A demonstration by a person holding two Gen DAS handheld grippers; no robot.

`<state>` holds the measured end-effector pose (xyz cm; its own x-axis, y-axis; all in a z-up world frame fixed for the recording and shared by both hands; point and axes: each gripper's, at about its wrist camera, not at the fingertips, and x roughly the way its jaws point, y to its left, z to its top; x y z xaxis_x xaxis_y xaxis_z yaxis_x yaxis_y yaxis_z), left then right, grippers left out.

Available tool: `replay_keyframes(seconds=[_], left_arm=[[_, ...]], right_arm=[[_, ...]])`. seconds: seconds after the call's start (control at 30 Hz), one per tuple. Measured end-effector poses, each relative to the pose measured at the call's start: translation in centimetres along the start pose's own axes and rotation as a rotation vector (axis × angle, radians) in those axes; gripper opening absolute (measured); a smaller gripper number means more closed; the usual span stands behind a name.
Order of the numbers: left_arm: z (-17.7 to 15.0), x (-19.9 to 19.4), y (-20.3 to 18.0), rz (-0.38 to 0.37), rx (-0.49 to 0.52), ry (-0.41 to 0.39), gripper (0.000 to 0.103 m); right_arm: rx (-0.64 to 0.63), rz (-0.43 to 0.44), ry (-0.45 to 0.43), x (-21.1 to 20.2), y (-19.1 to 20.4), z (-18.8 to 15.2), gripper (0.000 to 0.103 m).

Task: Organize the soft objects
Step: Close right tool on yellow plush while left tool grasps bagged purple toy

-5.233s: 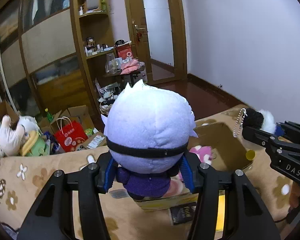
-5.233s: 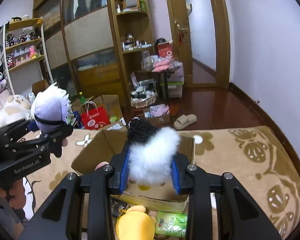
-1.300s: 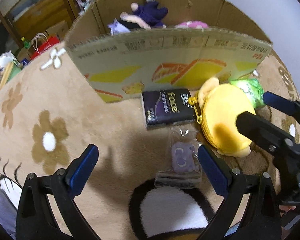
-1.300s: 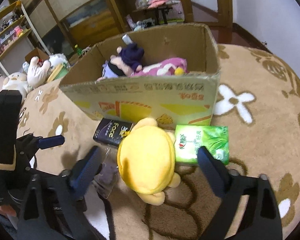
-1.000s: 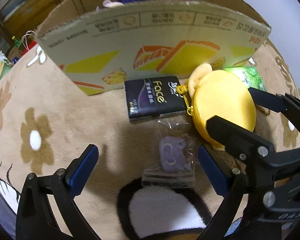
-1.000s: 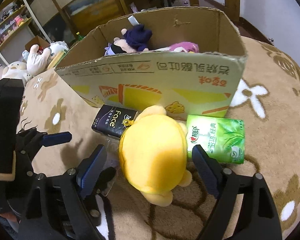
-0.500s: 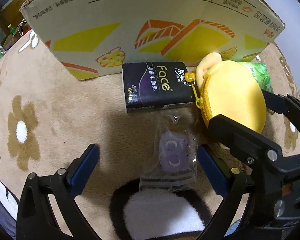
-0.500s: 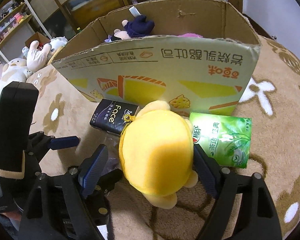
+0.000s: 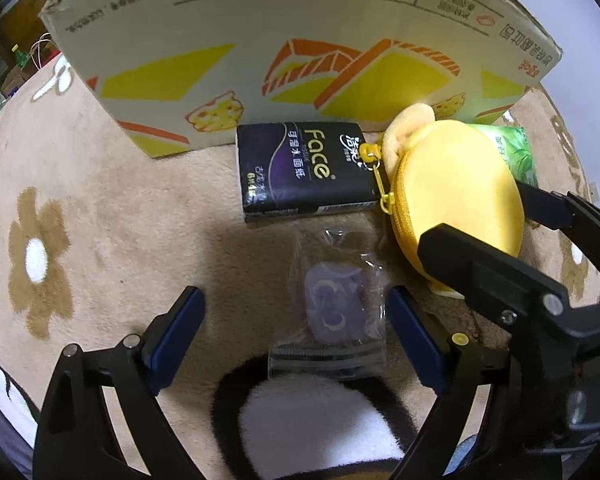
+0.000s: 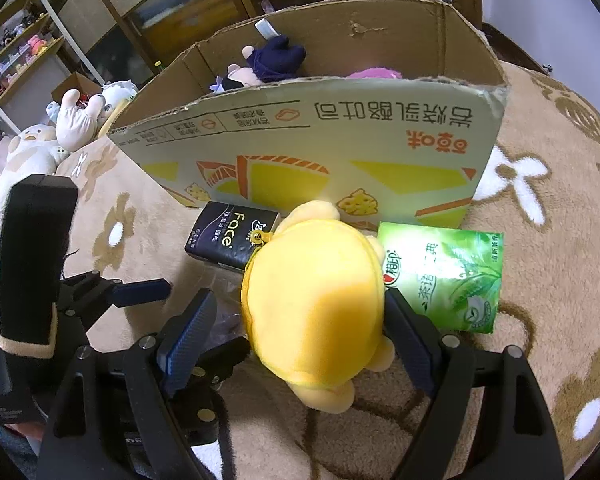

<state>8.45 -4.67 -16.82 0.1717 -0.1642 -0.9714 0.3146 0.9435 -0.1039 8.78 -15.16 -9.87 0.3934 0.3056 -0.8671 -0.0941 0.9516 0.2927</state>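
Jaws, left gripper [image 9: 292,326]: standing wide open, straddling a clear bagged purple plush [image 9: 332,306] lying on the rug [image 9: 100,216], touching nothing.
Jaws, right gripper [image 10: 298,330]: spread open around the yellow round plush [image 10: 312,304], right pad looking close to its side, left pad apart from it; not yet squeezing.
Left of scene: lying against the box front, a black tissue pack [image 9: 304,170], just beyond the bagged plush.
Centre: resting beside the tissue pack, the yellow plush with its keychain clip [image 9: 374,178] draping onto the pack.
Right of scene: lying just beside the yellow plush, a green tissue pack [image 10: 444,276].
Behind: standing open, the cardboard box [image 10: 312,152], already holding other soft toys.
Doing this step well, likely: centring each target between the pads, lowering, closing gently on plush rather than loose bag film, keeping the clip from snagging the pack, lifting clear of the box wall.
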Motion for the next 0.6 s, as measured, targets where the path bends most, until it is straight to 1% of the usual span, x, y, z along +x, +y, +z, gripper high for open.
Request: replay_keyframes(seconds=[0.2, 0.33, 0.47, 0.53, 0.6], left_arm=[[0.0, 0.5, 0.0, 0.017, 0.007, 0.008, 0.092], [0.6, 1.9, -1.8, 0.048, 0.022, 0.029, 0.092], [0.6, 2.2, -2.0, 0.044, 0.014, 0.021, 0.092], [0.4, 2.0, -1.7, 0.048, 0.01, 0.017, 0.091], [0.2, 1.8, -1.6, 0.055, 0.01, 0.011, 0.086]], right_arm=[[0.008, 0.008, 0.004, -0.4, -0.2, -0.1, 0.088], [0.01, 0.011, 0.007, -0.4, -0.2, -0.1, 0.088], [-0.026, -0.019, 0.022, -0.1, 0.4, -0.2, 0.088], [-0.039, -0.032, 0.029, 0.1, 0.8, -0.2, 0.088], [-0.041, -0.039, 0.036, 0.1, 0.9, -0.2, 0.088]])
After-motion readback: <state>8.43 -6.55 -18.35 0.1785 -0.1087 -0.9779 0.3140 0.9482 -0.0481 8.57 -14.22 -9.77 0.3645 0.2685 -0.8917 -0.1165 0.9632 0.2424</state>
